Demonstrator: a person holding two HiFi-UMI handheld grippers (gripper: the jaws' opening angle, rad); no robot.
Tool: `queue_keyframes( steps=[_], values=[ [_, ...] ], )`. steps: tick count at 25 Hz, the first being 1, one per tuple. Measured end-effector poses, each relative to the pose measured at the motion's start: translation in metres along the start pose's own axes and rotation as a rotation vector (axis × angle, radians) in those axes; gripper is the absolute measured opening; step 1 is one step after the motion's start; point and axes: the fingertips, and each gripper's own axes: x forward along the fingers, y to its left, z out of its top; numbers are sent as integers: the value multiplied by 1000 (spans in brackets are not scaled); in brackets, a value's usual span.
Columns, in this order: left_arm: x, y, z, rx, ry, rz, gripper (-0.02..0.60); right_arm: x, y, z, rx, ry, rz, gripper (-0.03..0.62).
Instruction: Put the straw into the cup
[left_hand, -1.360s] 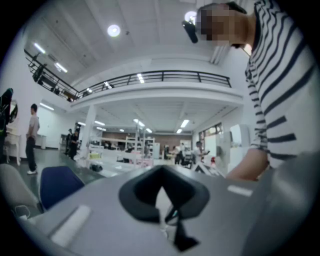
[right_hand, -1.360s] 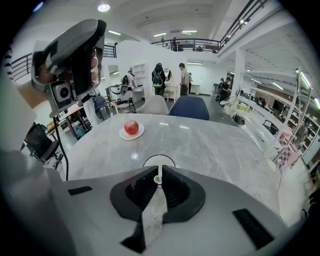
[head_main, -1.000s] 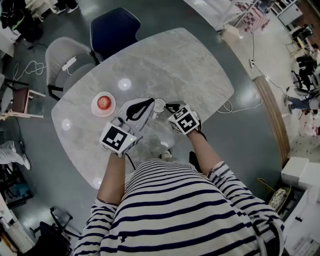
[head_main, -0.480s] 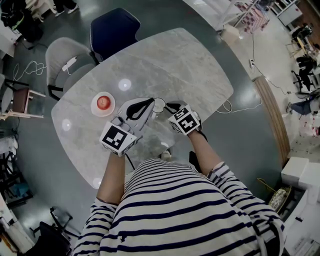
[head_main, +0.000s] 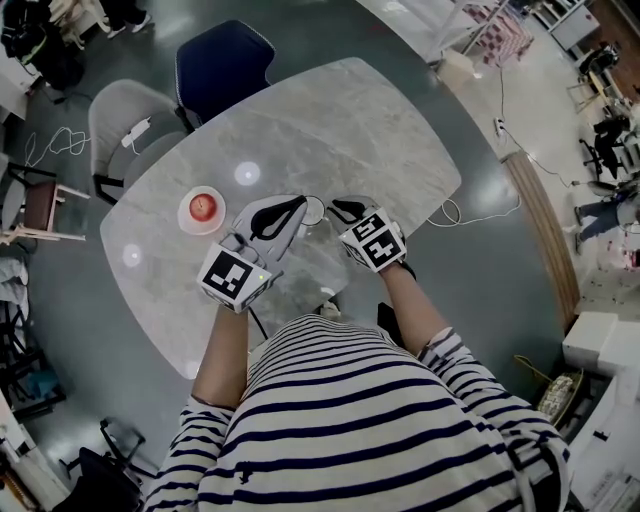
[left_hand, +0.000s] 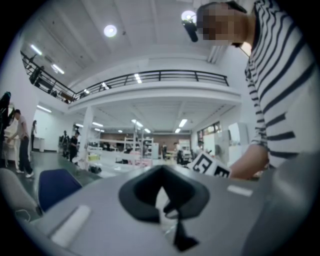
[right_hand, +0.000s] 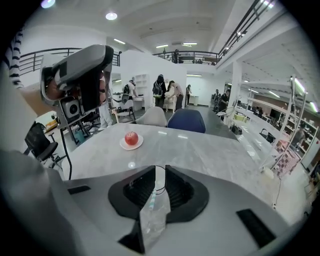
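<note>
The right tool (right_hand: 159, 170) has its jaws pinched nearly shut on the straw (right_hand: 159, 181), a thin pale stick whose crumpled clear wrapper (right_hand: 151, 220) trails back toward the handle; just past its tips sits the clear cup (head_main: 318, 200), its rim showing as a thin dark ring, and I cannot tell whether the straw's far end is inside it; the left tool (head_main: 299, 204) points in from the cup's other side, tips just beside the rim, jaws drawn together with only a pale blurred sliver between them that I cannot name; out on the left tool's outer side an apple (head_main: 203, 205) rests on a small plate (head_main: 188, 218); cup and plate stand on the grey marble bench (head_main: 360, 120); past the bench's far edge are a dark blue chair (head_main: 222, 60) and a grey chair (head_main: 125, 125).
</note>
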Motion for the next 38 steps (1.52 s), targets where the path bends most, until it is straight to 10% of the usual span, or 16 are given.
queue_keyframes(
  steps=[38],
  values=[
    [5,-61,40,78,-63,43,6,-187,21,105,-161,-520,-80,23]
  ],
)
